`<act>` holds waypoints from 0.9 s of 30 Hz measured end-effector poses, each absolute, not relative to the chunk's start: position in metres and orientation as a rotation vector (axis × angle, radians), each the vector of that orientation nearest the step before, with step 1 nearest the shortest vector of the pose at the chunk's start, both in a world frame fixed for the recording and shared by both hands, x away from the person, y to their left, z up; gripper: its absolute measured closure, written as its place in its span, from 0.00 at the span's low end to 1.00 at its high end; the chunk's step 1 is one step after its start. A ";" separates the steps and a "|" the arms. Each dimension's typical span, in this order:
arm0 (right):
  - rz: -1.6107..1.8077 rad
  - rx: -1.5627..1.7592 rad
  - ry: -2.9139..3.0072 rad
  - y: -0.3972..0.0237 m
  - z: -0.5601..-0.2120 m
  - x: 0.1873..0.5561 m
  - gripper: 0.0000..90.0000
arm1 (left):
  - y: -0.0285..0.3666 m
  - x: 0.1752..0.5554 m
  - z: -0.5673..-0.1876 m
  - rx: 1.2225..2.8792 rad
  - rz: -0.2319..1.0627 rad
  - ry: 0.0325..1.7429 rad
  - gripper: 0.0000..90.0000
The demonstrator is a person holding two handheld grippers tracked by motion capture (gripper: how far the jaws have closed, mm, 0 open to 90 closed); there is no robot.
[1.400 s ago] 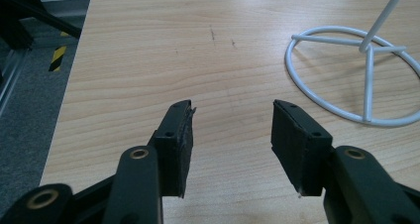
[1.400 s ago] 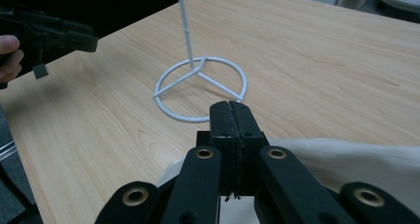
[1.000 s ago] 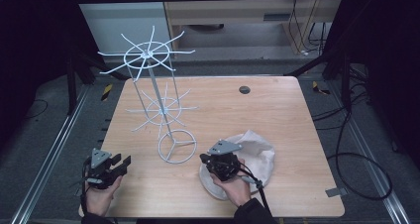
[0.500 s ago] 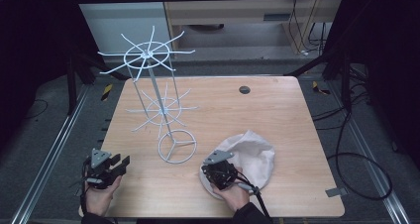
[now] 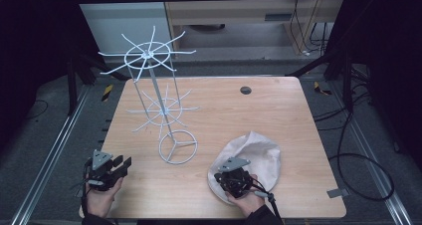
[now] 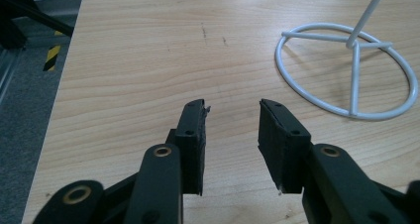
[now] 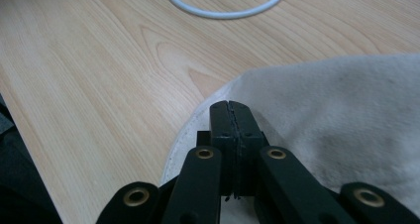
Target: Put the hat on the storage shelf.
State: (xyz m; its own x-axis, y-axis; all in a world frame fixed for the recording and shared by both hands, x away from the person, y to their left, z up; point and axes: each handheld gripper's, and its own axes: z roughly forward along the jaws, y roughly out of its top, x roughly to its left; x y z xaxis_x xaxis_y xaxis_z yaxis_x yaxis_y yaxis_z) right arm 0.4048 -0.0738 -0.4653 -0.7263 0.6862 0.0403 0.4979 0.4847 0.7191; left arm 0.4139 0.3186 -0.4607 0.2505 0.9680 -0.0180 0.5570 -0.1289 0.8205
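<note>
From the high view I have my right gripper point(image 5: 233, 177) down over the near-left edge of the cream cloth point(image 5: 259, 155), which lies crumpled on the near right part of the wooden tabletop point(image 5: 278, 110). In the right gripper view its jaws are pressed flat together with no gap, their tips sitting right at the rounded hem of the cloth point(image 7: 346, 125); I cannot tell whether any fabric is caught between them, since the pads meet face to face and the cloth shows beside and beneath them. My left gripper point(image 5: 107, 166) sits at the near left corner of the tabletop, well apart from the cloth. In the left gripper view its jaws are spread with bare wood showing between them, and they have just been closing a little with nothing in the gap. The white wire rack point(image 5: 154, 85) stands upright on the left half of the tabletop, its ring base point(image 5: 177, 146) lying between the two grippers and a bit farther back; that ring point(image 6: 346, 70) shows ahead and to the right of the left jaws, clear of them. A small dark disc point(image 5: 245, 90) sits near the far edge.
</note>
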 end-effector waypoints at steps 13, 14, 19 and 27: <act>1.080 1.028 2.470 -0.106 -0.467 0.393 1.00 | 0.318 0.413 -0.461 1.799 0.701 1.400 0.72; 1.074 1.032 2.470 -0.109 -0.466 0.392 1.00 | 0.318 0.413 -0.461 1.799 0.701 1.399 0.72; 1.067 1.048 2.460 -0.124 -0.466 0.388 1.00 | 0.318 0.413 -0.461 1.801 0.700 1.404 0.72; 1.044 1.087 2.433 -0.145 -0.466 0.384 1.00 | 0.317 0.413 -0.462 1.800 0.700 1.407 0.72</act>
